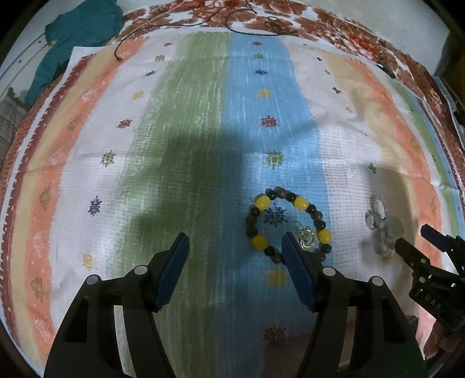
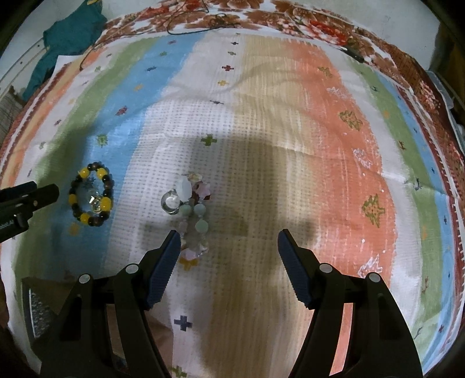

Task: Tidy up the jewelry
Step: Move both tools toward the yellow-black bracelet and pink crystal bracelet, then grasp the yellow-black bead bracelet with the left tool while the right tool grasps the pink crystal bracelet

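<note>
A bracelet of brown and yellow beads lies in a ring on the striped cloth, with a small silver piece inside it. My left gripper is open and empty; its right finger sits just in front of the ring. The bracelet also shows at the left of the right wrist view. A pale bead bracelet with a clear ring lies bunched just ahead of the left finger of my right gripper, which is open and empty. The pale bracelet also shows at the right of the left wrist view.
The striped cloth covers a floral bedsheet. A thin dark cord lies at the far edge. A teal garment lies at the far left. The right gripper shows at the right of the left wrist view.
</note>
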The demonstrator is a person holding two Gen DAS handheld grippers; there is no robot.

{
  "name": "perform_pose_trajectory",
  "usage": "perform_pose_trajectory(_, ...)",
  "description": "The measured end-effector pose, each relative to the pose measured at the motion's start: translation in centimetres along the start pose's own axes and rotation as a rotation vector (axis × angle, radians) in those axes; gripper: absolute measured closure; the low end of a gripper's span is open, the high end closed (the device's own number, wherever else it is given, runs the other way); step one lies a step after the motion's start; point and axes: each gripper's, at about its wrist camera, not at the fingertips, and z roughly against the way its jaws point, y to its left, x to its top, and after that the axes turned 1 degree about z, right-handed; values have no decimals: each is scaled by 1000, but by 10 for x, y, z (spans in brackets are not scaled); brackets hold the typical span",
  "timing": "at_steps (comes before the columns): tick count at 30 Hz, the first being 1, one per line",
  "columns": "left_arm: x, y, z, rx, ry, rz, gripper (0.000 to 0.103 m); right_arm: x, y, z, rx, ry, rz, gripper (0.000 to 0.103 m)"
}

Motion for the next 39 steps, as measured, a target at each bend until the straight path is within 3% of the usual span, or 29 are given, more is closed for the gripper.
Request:
perform_pose_trajectory(9, 7, -1, -13, -6, 16, -7, 44, 5, -3, -15, -10, 19, -2, 39)
perform_pose_trajectory(12, 8, -3, -19, -2, 24, -16, 50, 6, -4, -20, -17, 26, -5, 39)
perform_pose_trajectory(17, 10, -5, -29, -2, 45, -19, 50, 5, 0, -26, -31, 26, 23, 40)
perform_pose_trajectory(19, 8, -5, -34, 15, 51, -26, 56, 5, 0, -26, -8, 31, 27, 48)
perform_pose_trajectory(21, 7, -6, -37, 23, 44, -42, 58, 5, 2, -25, 8, 35, 30, 64)
perform_pose_trajectory(24, 5, -2, -38, 0, 46, -33, 80, 4, 4, -26, 20, 40, 48, 87)
perform_pose_trajectory(26, 5, 5, -38, 1, 48, -12, 93, 3, 2, -25, 31, 40, 50, 95)
perform_pose_trajectory(32, 2, 8, -29, -4, 49, -22, 94, 0, 5, -14, 42, 8, 74, 96)
perform_pose_trajectory(39, 4, -8, 13, -43, -37, -45, 94, 3, 8, 17, 43, -71, 75, 96)
